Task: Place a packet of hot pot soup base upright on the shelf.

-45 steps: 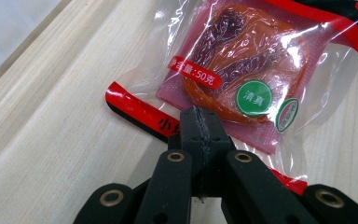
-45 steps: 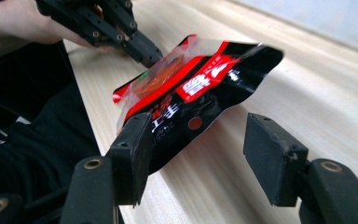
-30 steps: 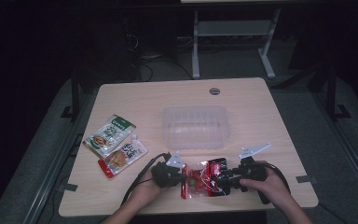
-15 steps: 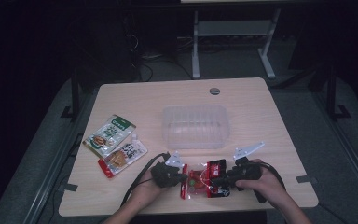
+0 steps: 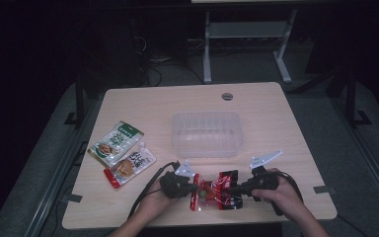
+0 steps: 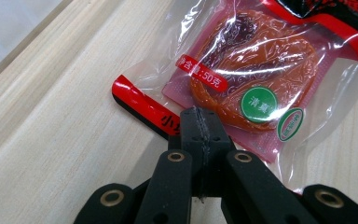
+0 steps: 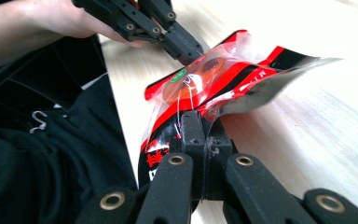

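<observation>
While held: the red snack packet (image 5: 216, 190) is pinched at opposite ends, near the front edge of the table (image 5: 143, 103).
Left gripper (image 6: 199, 122): jaws closed on the packet's clear edge beside the red strip.
Right gripper (image 7: 200, 122): jaws closed on the packet's red end, which lifts off the wood.
Purpose, judged: a two-ended hold suits carrying or stretching the packet.
Clear tub (image 5: 207, 134): empty, just beyond; a likely destination.
Two other packets (image 5: 122, 153): flat, well left.
</observation>
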`<state>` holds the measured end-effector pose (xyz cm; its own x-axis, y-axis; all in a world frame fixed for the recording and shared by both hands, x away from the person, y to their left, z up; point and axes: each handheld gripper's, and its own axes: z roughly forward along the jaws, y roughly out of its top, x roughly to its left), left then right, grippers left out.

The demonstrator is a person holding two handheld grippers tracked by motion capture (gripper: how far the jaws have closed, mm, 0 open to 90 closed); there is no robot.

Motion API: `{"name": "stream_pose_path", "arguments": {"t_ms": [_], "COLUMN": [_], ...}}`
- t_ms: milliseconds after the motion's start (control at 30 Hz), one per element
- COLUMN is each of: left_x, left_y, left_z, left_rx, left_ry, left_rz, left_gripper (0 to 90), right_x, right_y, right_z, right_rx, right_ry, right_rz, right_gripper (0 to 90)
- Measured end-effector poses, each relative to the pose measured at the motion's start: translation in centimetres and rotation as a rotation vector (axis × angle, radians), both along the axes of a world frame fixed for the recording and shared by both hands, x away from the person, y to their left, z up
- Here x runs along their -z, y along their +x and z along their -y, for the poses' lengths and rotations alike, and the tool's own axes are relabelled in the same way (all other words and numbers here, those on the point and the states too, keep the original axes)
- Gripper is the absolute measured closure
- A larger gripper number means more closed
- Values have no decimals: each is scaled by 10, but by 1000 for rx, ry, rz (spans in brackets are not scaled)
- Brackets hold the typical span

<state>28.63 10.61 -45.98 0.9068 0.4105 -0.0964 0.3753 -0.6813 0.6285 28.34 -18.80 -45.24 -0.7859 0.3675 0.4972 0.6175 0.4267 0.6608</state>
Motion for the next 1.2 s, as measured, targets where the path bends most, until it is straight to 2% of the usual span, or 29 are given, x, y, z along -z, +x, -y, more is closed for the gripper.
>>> {"name": "stream_pose_path", "arguments": {"t_ms": [100, 133, 200, 300, 333, 500, 533, 600, 700, 800, 833, 900, 933, 1000, 1033, 1200], "left_x": [0, 1, 0, 1, 1, 1, 1, 1, -1, -4, -4, -5, -5, -7, -9, -12], "left_y": [0, -1, -1, -1, -1, -1, -2, -3, -5, -3, -3, -3, -4, -6, -8, -6], "left_z": [0, 1, 0, 0, 1, 2, 3, 4, 6, 5, 5, 4, 6, 7, 7, 2], "left_rx": [-1, -14, -4, -16, -15, 0, 2, 5, 7, 14, 15, 33, 40, 61, 68, 59], "left_ry": [0, -13, 2, -24, -27, -24, -42, -52, -100, -155, -172, -173, -198, -202, -198, -194], "left_rz": [0, -3, -2, -31, -39, -39, -44, -49, -60, -57, -62, -61, -63, -59, -50, -40], "left_gripper": [900, 900, 900, 900, 900, 900, 900, 900, 900, 900, 900, 900, 900, 900, 900, 899], "right_x": [-2, -4, -5, -10, -14, -23, -24, -26, -33, -38, -40, -42, -42, -44, -45, -46], "right_y": [1, 1, 1, 1, 2, 6, 7, 8, 14, 19, 19, 18, 18, 17, 16, 15], "right_z": [-2, -3, -4, -7, -11, -22, -24, -26, -34, -38, -38, -37, -37, -33, -30, -23], "right_rx": [-8, -11, -13, -17, -30, -63, -70, -73, -95, -100, -100, -106, -106, -106, -108, -100], "right_ry": [23, 40, 50, 105, 141, 174, 185, 192, 207, 230, 234, 252, 252, 251, 241, 241], "right_rz": [-14, -19, -24, -41, -24, -2, 0, 2, 35, 52, 44, 60, 60, 57, 71, 83], "right_gripper": [900, 900, 900, 900, 900, 900, 900, 900, 900, 900, 900, 900, 900, 900, 900, 900]}}
